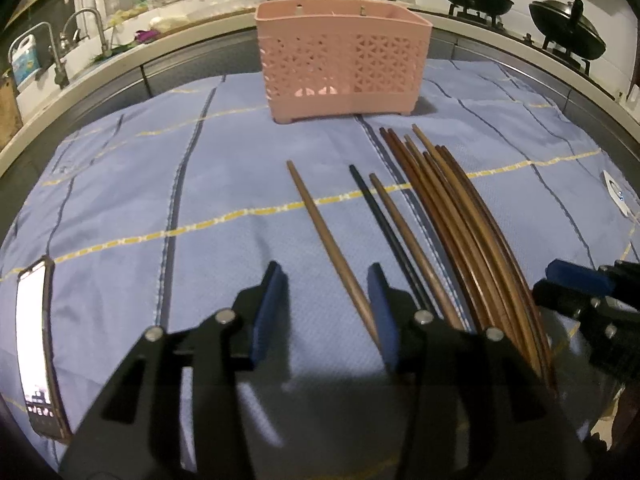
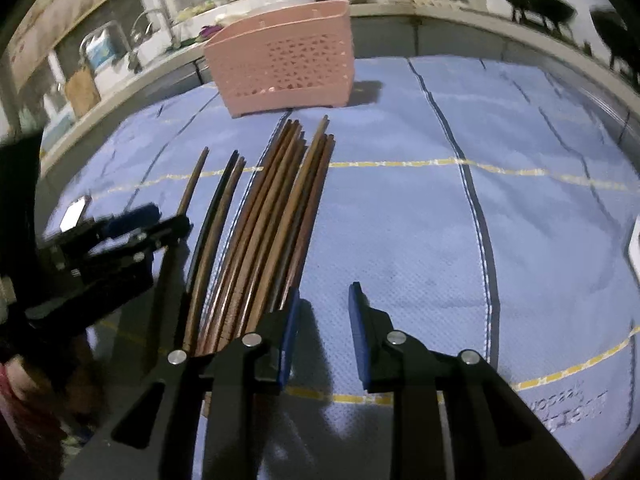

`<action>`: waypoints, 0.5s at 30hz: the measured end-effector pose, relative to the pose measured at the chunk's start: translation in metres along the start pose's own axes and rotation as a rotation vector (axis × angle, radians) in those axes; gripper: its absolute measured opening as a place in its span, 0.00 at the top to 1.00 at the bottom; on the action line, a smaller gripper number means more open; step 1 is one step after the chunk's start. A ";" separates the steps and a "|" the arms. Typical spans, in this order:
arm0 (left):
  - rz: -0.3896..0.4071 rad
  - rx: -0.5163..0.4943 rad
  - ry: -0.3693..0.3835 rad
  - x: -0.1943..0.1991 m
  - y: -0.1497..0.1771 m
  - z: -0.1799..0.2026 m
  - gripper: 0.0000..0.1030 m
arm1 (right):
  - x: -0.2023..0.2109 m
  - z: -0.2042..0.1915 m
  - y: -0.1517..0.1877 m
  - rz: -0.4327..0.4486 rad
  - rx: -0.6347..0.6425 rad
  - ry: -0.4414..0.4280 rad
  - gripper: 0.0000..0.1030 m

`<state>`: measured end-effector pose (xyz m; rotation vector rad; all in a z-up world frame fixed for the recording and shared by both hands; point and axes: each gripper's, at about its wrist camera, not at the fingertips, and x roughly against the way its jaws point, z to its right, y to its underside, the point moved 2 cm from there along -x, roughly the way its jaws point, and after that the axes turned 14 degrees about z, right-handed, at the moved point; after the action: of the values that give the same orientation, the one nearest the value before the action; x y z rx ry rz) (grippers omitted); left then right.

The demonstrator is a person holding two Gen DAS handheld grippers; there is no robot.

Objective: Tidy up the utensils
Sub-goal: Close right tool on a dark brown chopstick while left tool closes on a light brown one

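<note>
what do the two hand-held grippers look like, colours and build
Both match. The left hand-held gripper and the right hand-held gripper have matte black angular linkage arms with cut-out slots, joined by round silver pivot pins. Each finger ends in a flat rectangular blue pad. No cables, markings or sleeves show.

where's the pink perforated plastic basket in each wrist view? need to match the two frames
Left wrist: the pink perforated plastic basket stands top centre, at the far end of the blue cloth, beyond the tips of the wooden chopsticks.
Right wrist: the same basket stands upper left of centre, again beyond the chopstick tips.
Shared landmark: the lone black chopstick, left of the brown bundle in both.
</note>
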<state>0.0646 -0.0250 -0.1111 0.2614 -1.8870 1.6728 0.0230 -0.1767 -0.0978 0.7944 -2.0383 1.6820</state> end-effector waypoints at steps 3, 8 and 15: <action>0.000 -0.002 -0.001 0.000 0.000 -0.001 0.59 | 0.004 0.001 -0.003 0.009 -0.017 -0.011 0.74; 0.000 -0.002 -0.002 0.000 0.000 -0.001 0.59 | 0.000 -0.007 0.000 -0.009 0.003 -0.033 0.74; 0.000 -0.003 -0.004 0.000 -0.001 -0.001 0.58 | -0.005 -0.013 0.000 -0.009 0.024 -0.027 0.74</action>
<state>0.0655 -0.0245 -0.1108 0.2641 -1.8920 1.6705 0.0255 -0.1628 -0.0981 0.8371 -2.0329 1.7035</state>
